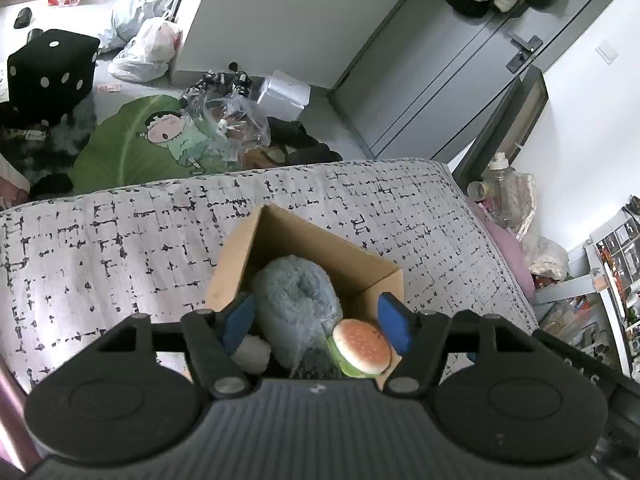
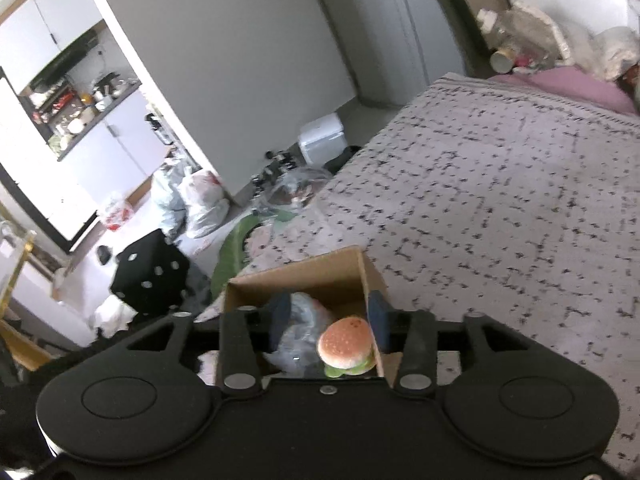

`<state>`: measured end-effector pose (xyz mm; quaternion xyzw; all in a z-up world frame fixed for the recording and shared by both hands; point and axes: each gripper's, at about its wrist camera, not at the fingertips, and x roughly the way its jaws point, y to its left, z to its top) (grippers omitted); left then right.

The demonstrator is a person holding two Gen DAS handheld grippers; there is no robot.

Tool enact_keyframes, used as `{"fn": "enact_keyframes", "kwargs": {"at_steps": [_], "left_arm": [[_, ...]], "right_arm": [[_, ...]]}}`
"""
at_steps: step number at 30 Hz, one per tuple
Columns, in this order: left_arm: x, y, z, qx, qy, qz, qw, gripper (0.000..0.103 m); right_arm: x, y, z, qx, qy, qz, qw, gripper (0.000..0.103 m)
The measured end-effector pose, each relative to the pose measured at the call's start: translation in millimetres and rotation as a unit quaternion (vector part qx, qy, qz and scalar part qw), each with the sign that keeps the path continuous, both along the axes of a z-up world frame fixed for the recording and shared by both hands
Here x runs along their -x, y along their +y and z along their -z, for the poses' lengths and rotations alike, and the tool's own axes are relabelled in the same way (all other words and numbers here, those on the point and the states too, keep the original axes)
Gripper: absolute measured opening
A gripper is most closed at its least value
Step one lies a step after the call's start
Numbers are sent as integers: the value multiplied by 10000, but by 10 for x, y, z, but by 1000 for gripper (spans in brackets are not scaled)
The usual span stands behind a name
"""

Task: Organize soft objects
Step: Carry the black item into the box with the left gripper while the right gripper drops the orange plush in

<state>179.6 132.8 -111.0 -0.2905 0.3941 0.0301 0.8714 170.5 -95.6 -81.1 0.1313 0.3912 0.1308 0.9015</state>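
An open cardboard box (image 1: pixel 320 240) stands on the bed. In it lie a fluffy blue plush (image 1: pixel 296 304), a soft hamburger toy (image 1: pixel 362 347) and a white object (image 1: pixel 252 354). My left gripper (image 1: pixel 316 320) is open right above the box, its blue pads on either side of the plush, holding nothing. In the right wrist view the same box (image 2: pixel 304 272) holds the hamburger (image 2: pixel 347 346) and the plush in clear plastic (image 2: pixel 298 336). My right gripper (image 2: pixel 328 316) is open above it, empty.
The bed (image 1: pixel 100 232) has a grey cover with black marks and a pink sheet at its side (image 2: pixel 560 80). On the floor lie a green leaf cushion (image 1: pixel 132 148), a black dice pouf (image 1: pixel 52 72), plastic bags (image 1: pixel 148 52) and a white box (image 1: pixel 284 90).
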Motion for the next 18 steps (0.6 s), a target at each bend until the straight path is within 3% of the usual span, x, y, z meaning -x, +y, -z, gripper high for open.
{"fn": "enact_keyframes", "kwargs": {"at_steps": [3, 6, 18], "left_arm": [[-13, -33, 9, -98, 47, 35, 9999, 77], [-28, -73, 14, -192, 108, 122, 9997, 77], [27, -223, -125, -465, 243, 406, 9978, 78]], "right_arm": [[49, -45, -14, -45, 1, 29, 10000, 59], [101, -90, -33, 0, -25, 77, 10000, 69], [322, -476, -190, -68, -38, 392, 9992, 90]]}}
